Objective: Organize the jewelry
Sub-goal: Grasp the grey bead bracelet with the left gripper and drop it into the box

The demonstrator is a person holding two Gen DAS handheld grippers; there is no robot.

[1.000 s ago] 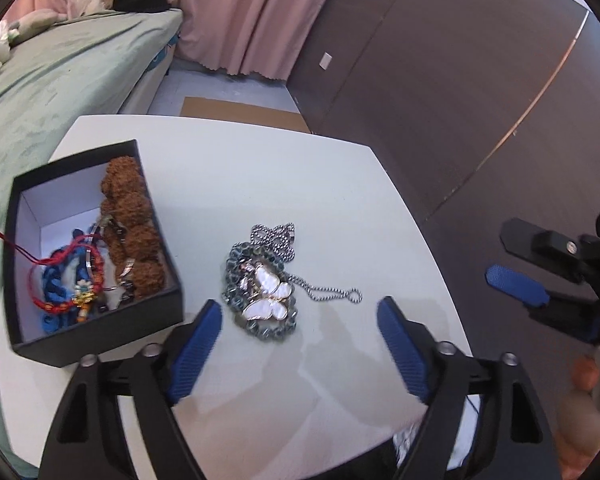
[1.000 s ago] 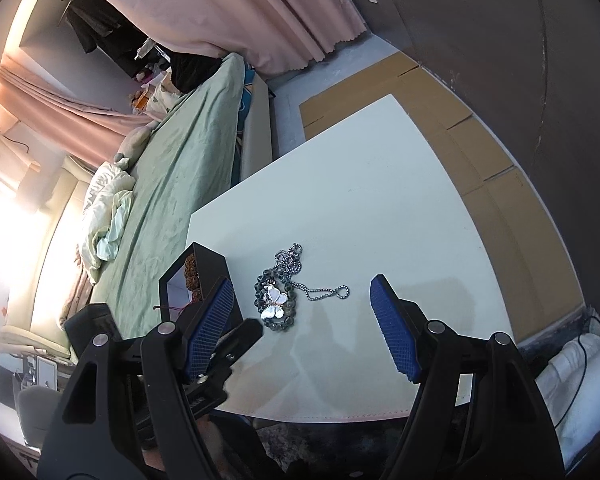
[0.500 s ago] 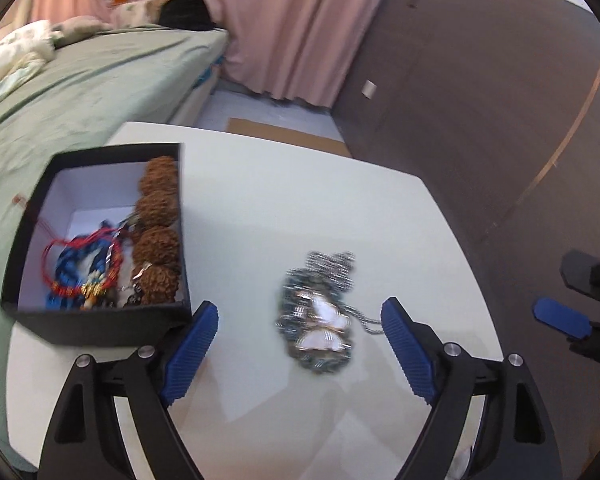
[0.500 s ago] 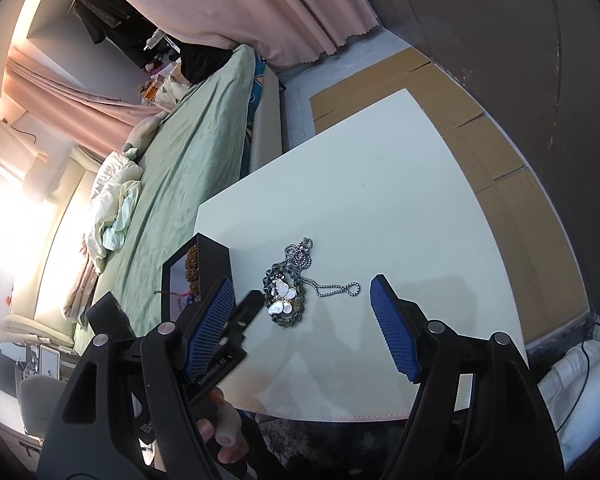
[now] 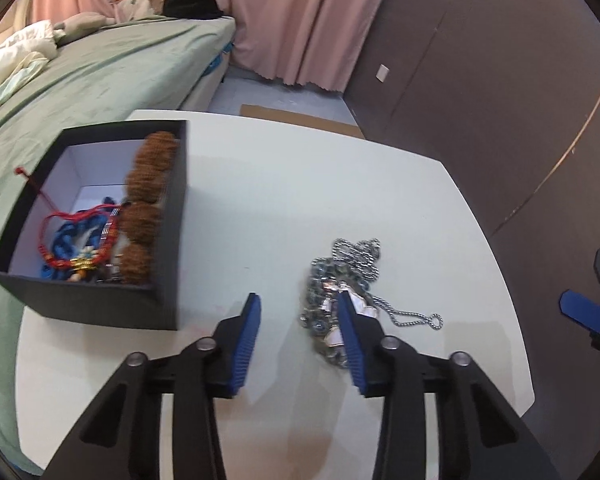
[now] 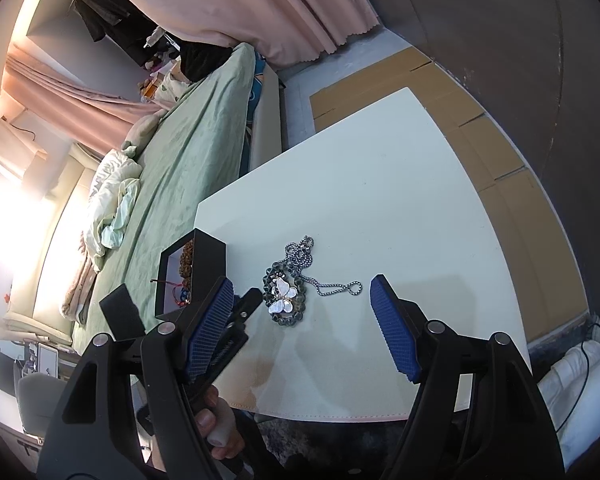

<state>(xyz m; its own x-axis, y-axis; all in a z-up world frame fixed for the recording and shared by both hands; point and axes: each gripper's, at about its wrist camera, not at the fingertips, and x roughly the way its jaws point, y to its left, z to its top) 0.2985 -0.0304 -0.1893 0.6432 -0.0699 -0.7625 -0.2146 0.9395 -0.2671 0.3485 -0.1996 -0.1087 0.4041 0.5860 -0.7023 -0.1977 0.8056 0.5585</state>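
Note:
A jewelry pile [image 5: 342, 276] lies on the white table [image 5: 284, 184]: a dark beaded ring, a white butterfly pendant [image 6: 283, 298] and a silver ball chain [image 6: 334, 289]. My left gripper [image 5: 297, 300] hangs over its near edge with the jaws closing. Its right finger [image 5: 350, 340] covers part of the pile, and the pads press on nothing. A black box [image 5: 172, 280] at the left holds brown beads [image 5: 148, 196], a red cord bracelet and a blue one. My right gripper [image 6: 300, 282] stays open and empty, back from the pile.
A green-covered bed [image 5: 100, 68] runs along the table's left side, with pink curtains [image 5: 292, 20] behind it. A dark wall [image 5: 480, 80] stands at the right. A hand [image 6: 216, 428] holds the left gripper's handle. Flattened cardboard [image 6: 480, 132] lies on the floor beyond the table.
The left gripper's jaws have narrowed a lot. Its view has swung, so the pile now sits at its right finger instead of centred. The right gripper has not moved.

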